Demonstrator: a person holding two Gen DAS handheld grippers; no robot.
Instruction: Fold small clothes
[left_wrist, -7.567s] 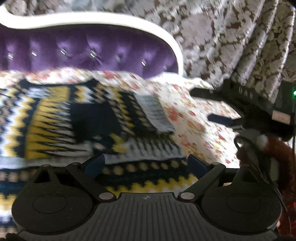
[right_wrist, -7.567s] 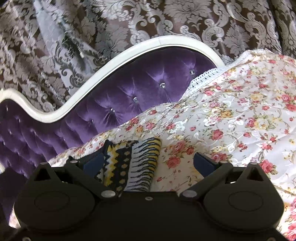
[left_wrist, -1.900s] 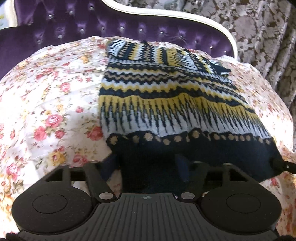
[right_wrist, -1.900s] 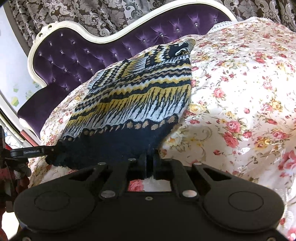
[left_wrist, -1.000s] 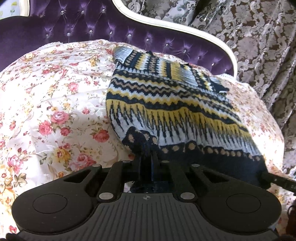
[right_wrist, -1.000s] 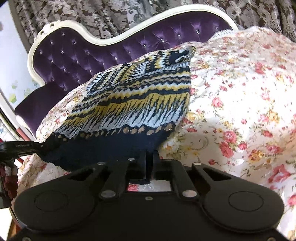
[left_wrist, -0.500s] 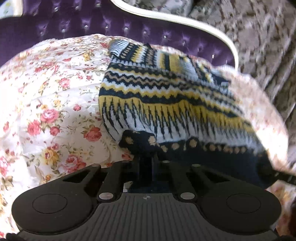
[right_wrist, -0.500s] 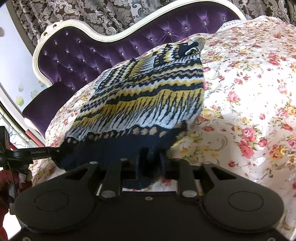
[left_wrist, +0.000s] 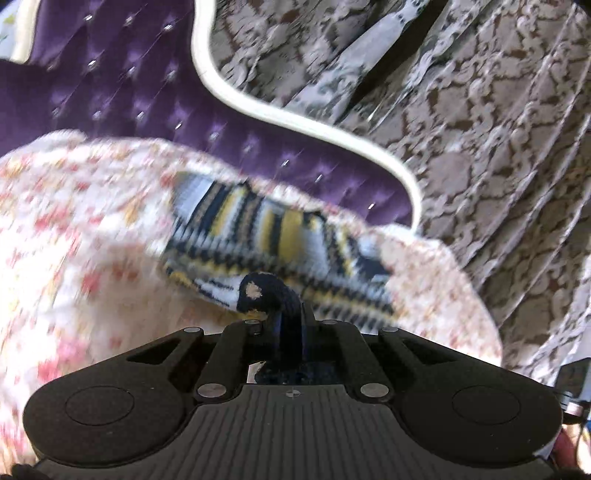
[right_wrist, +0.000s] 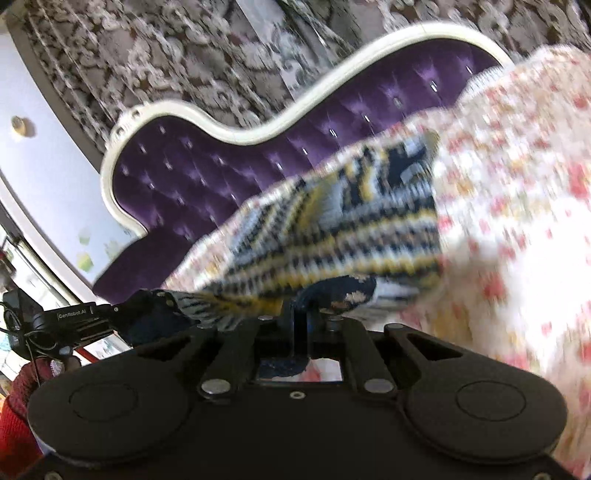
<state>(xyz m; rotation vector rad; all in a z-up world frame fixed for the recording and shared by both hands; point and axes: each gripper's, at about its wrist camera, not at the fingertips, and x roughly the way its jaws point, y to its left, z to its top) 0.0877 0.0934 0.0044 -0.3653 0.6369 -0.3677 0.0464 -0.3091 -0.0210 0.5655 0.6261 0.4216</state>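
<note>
A knitted sweater (left_wrist: 280, 240) with navy, yellow and pale blue zigzag bands lies on the flowered bedspread (left_wrist: 74, 258); it also shows in the right wrist view (right_wrist: 343, 225). My left gripper (left_wrist: 286, 317) is shut on the navy hem's left corner, which bunches over the closed jaws. My right gripper (right_wrist: 299, 317) is shut on the hem's right corner. Both hold the hem lifted over the sweater's upper part. The left gripper (right_wrist: 79, 321) shows at the far left in the right wrist view. Both views are blurred by motion.
A purple tufted headboard (left_wrist: 147, 92) with a white frame (left_wrist: 295, 122) stands behind the bed; it also shows in the right wrist view (right_wrist: 207, 177). Patterned brown and grey curtains (left_wrist: 480, 129) hang behind it. The bedspread (right_wrist: 517, 206) stretches to the right.
Both grippers have carried the navy hem up and forward toward the headboard, folding the lower part over the upper part. Less of the sweater shows now.
</note>
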